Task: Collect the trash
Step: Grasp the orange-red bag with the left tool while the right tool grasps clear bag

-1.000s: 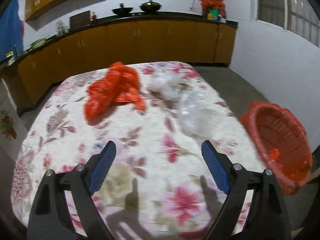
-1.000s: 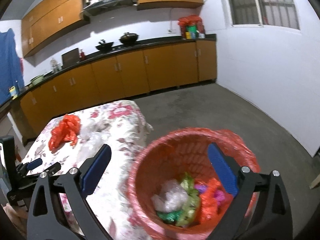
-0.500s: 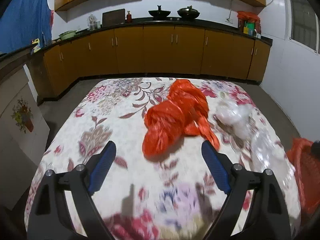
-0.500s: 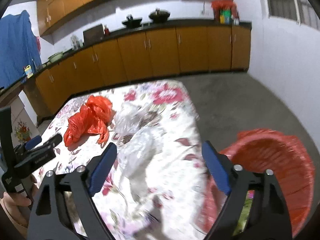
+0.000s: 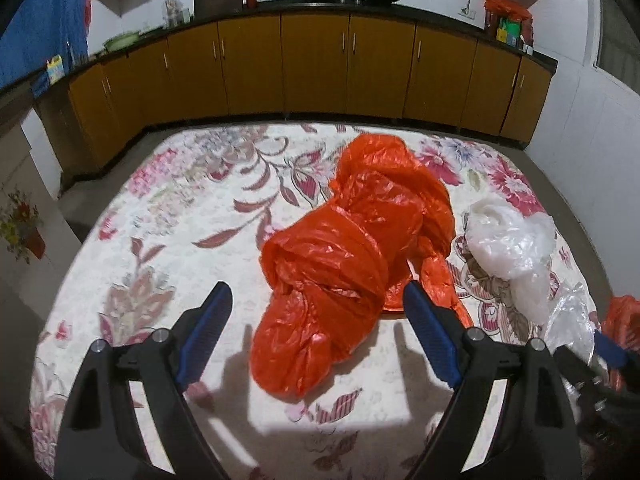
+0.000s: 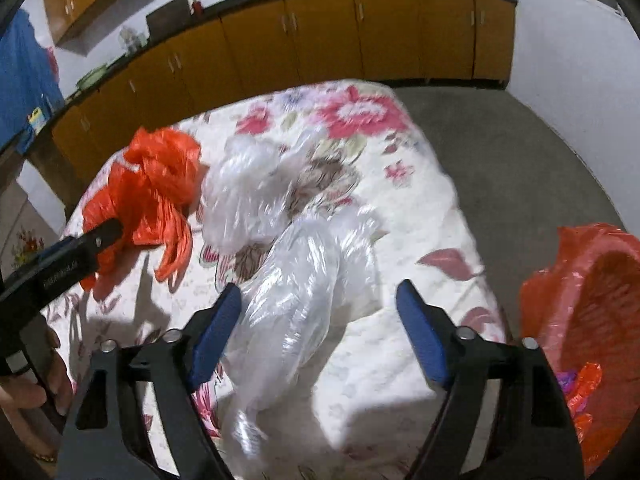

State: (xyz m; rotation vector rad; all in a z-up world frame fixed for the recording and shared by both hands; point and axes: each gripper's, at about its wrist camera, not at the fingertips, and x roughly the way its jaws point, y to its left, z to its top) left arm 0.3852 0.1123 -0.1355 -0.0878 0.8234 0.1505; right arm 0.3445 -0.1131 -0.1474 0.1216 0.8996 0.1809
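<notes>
Left gripper [image 5: 316,312] is held wide around the orange bag [image 5: 352,248] mid-table. Right gripper [image 6: 320,316] is spread wide too, clear bag [image 6: 296,292] near the table's right edge [image 6: 460,216] between its fingers.

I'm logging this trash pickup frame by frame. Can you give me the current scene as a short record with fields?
surface: table with floral cloth
trash on table: orange plastic bag, white crumpled bag, clear plastic bag
bin: red basket lined with red plastic, off the table's right side, already holding trash
left gripper: open, jaws astride the orange bag's near end, not closed on it
right gripper: open, clear bag between its fingers, not gripped
</notes>
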